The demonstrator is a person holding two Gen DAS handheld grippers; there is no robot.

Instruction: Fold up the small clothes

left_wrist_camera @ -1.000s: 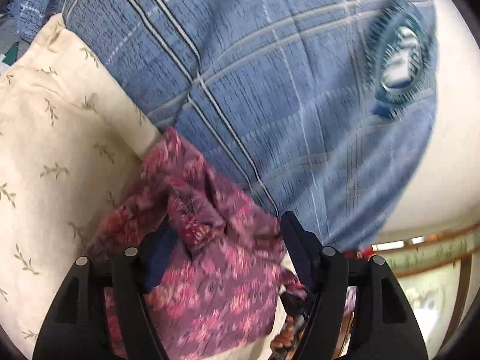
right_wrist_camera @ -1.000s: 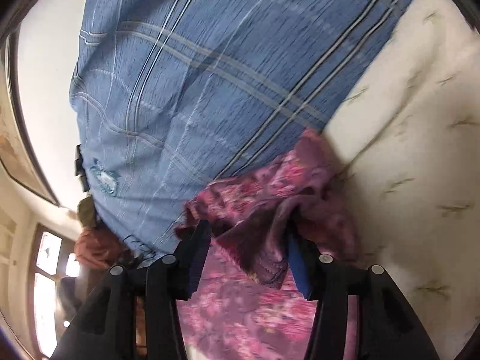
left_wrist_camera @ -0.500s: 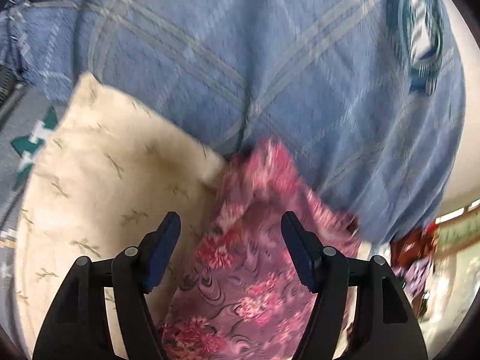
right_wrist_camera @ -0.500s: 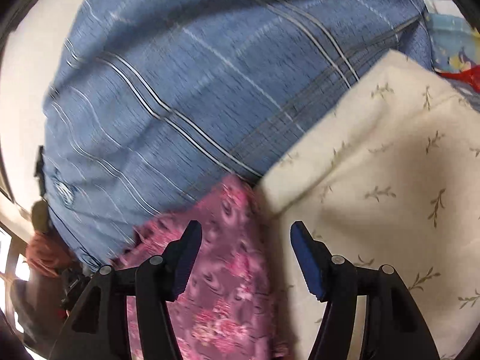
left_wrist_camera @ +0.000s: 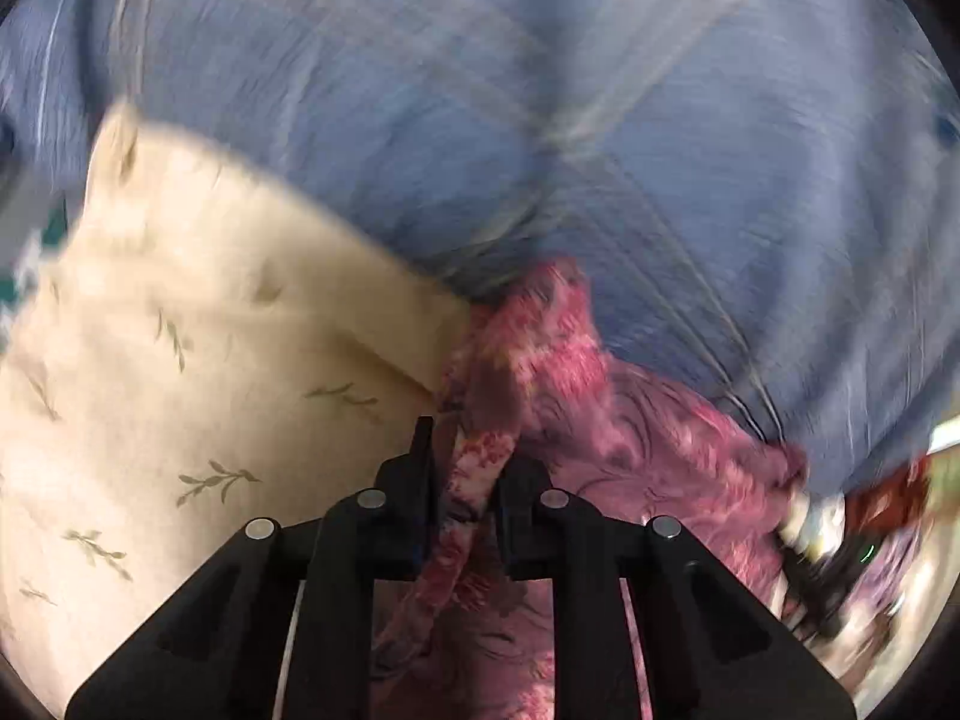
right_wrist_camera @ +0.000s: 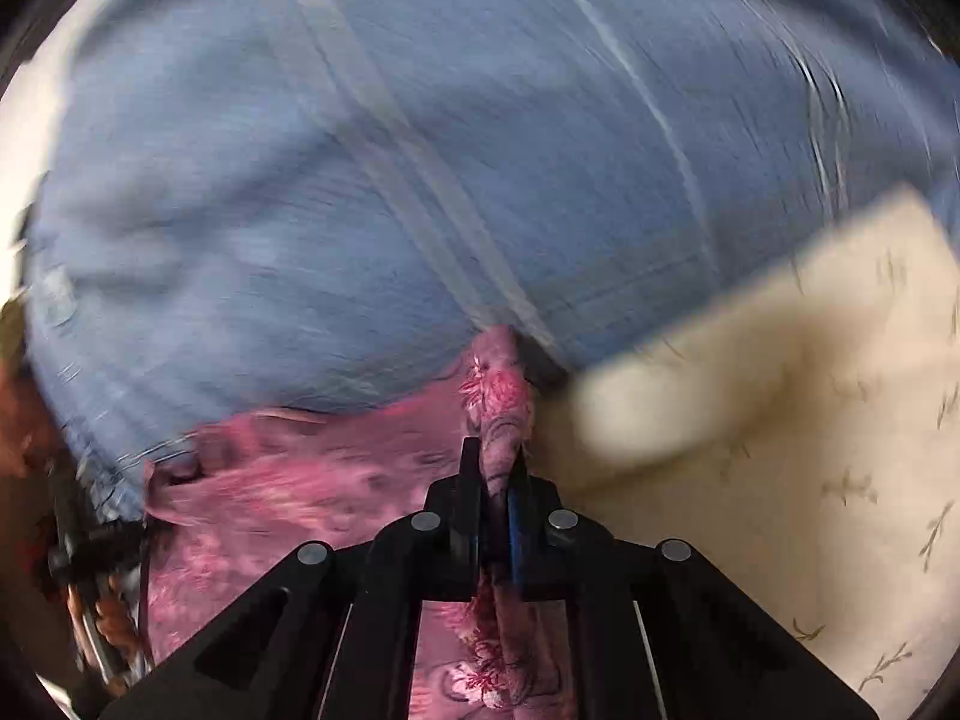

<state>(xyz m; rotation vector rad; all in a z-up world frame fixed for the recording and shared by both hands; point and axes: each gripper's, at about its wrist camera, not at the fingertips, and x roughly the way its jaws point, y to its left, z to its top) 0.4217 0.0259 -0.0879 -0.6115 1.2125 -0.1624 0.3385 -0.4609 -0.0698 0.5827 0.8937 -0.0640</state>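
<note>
Left gripper [left_wrist_camera: 465, 480] and right gripper [right_wrist_camera: 495, 480], each with fingers clamped on a bunched fold of the pink floral garment [left_wrist_camera: 630, 438] [right_wrist_camera: 300, 480], which lies on the blue plaid bedsheet [left_wrist_camera: 480, 120] [right_wrist_camera: 420, 150] beside the cream leaf-print pillow [left_wrist_camera: 210, 330] [right_wrist_camera: 780, 420].

The pink garment [left_wrist_camera: 606, 420] was thin, soft cloth, matt, printed with darker red flowers. Each pair of tongs, left [left_wrist_camera: 462, 480] and right [right_wrist_camera: 495, 480], was matt black plastic with small dull silver metal pins. The blue cloth [right_wrist_camera: 360, 180] looked crinkled and faintly ribbed, with pale woven stripes. The cream cloth [left_wrist_camera: 210, 360] was smooth, matt, sprig-printed.
</note>
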